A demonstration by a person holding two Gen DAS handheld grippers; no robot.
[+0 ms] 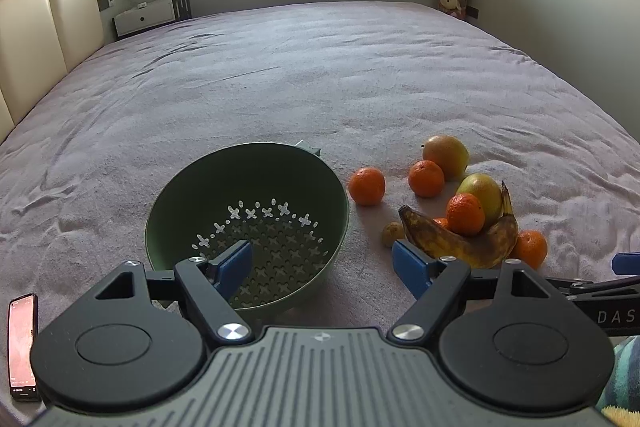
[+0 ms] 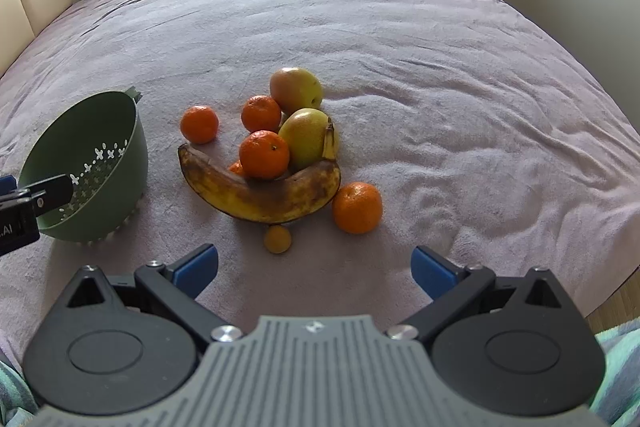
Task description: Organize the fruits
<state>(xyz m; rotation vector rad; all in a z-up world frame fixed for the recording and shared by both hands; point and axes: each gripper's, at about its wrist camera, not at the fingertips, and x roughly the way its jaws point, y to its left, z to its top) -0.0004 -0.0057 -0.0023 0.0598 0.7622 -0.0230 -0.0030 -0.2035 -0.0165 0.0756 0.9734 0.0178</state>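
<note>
**Fruit on the bed, colander waiting**

Here, nothing has gone into the round sage-green plastic colander (image 1: 246, 227) yet; it sits tilted on the mauve fleece-covered bed (image 2: 440, 87), its perforated bowl bare. The left hand-held gripper (image 1: 322, 265) hovers at its near rim, blue pads spread wide with nothing between them. The right hand-held gripper (image 2: 314, 269) is likewise wide open and empty, low over the bed just short of the fruit pile.

The pile lies beside the colander: a long, brown-blotched overripe banana (image 2: 260, 193) curves around a bright orange mandarin (image 2: 264, 155), with two yellow-green mangoes (image 2: 310, 137) behind, more mandarins around them, and a small round yellowish fruit (image 2: 277, 238) nearest the right pads.

By its skin, the banana is probably soft and easily bruised; a light grip across its thick middle seems safest. The mandarins look light and firm but will roll on the fleece, so close on their widest girth. The mangoes, likely heavier and smooth, want a squarer hold across the narrow axis.
</note>
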